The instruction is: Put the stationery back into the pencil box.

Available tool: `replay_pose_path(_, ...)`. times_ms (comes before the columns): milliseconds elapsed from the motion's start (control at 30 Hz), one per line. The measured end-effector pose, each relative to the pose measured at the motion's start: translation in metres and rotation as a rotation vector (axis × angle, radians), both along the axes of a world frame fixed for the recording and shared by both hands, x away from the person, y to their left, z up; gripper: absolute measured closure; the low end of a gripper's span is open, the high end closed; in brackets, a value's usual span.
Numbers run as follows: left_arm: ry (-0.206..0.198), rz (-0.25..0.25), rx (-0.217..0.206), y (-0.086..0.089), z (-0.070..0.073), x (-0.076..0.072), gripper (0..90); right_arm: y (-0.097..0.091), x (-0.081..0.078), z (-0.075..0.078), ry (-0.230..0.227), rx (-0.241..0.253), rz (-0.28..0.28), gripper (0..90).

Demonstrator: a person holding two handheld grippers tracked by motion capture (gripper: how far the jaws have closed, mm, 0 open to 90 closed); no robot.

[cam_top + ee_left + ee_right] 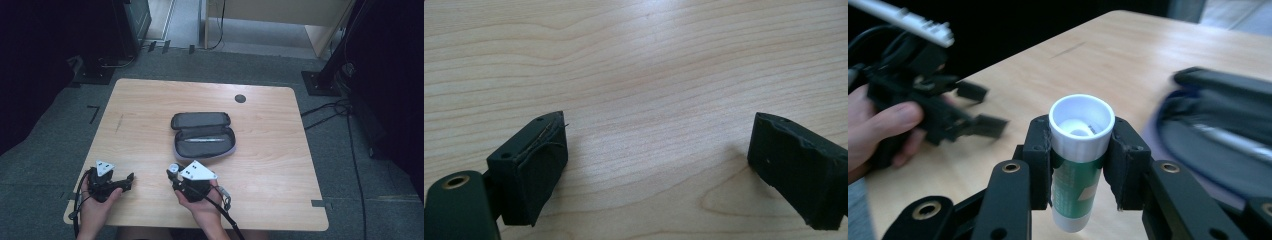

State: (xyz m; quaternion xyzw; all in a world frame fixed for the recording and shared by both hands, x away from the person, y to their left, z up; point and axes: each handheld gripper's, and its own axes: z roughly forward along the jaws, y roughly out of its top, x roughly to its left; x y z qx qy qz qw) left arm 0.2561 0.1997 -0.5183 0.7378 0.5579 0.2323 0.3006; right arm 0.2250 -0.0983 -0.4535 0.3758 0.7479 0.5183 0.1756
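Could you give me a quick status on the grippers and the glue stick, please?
Right gripper clamped on glue stick. Left gripper open, empty. Open pencil case ahead, path clear.

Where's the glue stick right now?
The green-and-white glue stick is clamped upright between the right hand-held gripper's jaws, near the table's front edge, just in front of the open grey pencil case.

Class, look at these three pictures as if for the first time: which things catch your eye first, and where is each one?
First comes the glue stick, white cap and green label, clamped upright in the right tool at the near edge of the wooden table. Next is the open grey pencil case at the table's middle, with a pen lying inside. The left tool rests near the left corner, jaws apart and empty.
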Motion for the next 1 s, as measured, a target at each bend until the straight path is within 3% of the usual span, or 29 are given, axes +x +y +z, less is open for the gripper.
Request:
replay_pose_path(433, 0.0, 0.0, 0.001, 0.0, 0.0, 0.0, 9.5, -0.042, 0.04, 0.021, -0.035, 0.006, -0.16, 66.2)
replay_pose_path(733, -0.001, 0.001, 0.0, 0.0, 0.0, 0.0, 9.5, -0.043, 0.073, 0.009, -0.044, -0.025, -0.232, 66.2)
replay_pose_path(833, -0.001, 0.001, 0.0, 0.0, 0.0, 0.0, 9.5, -0.039, 0.082, 0.001, -0.027, -0.03, -0.234, 66.1)
replay_pose_path(1000, 0.0, 0.0, 0.0, 0.0, 0.0, 0.0, 9.5, -0.033, 0.091, -0.012, 0.007, 0.003, -0.207, 66.1)
